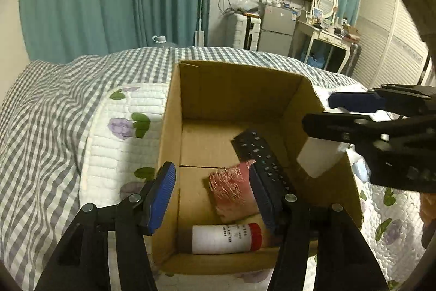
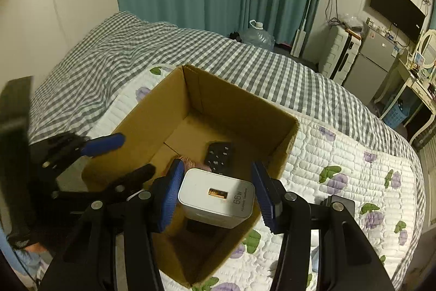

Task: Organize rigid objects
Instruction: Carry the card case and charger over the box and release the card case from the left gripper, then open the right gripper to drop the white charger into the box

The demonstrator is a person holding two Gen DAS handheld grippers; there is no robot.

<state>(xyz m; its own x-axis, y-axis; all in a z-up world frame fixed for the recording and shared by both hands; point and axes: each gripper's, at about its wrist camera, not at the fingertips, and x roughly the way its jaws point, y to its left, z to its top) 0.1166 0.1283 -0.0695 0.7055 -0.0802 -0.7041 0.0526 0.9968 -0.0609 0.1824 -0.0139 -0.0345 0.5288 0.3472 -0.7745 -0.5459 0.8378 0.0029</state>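
An open cardboard box (image 1: pixel 239 83) (image 2: pixel 234 97) sits on the bed. Inside lie a black remote (image 1: pixel 261 154) (image 2: pixel 220 156), a pink tasselled item (image 1: pixel 231 191) and a white bottle with a red cap (image 1: pixel 226 238). My left gripper (image 1: pixel 215 198) is open and empty over the box's near left part. My right gripper (image 2: pixel 216 194) holds a white 66W charger (image 2: pixel 216 198) (image 1: pixel 320 158) above the box's right side; its left pad touches the charger, and a gap shows at the right pad.
The box rests on a white floral quilt (image 2: pixel 340 162) over a grey checked bedspread (image 1: pixel 49 111). Teal curtains, a water jug (image 2: pixel 257 36), a suitcase, a small fridge (image 1: pixel 276 27) and a dressing table stand beyond the bed.
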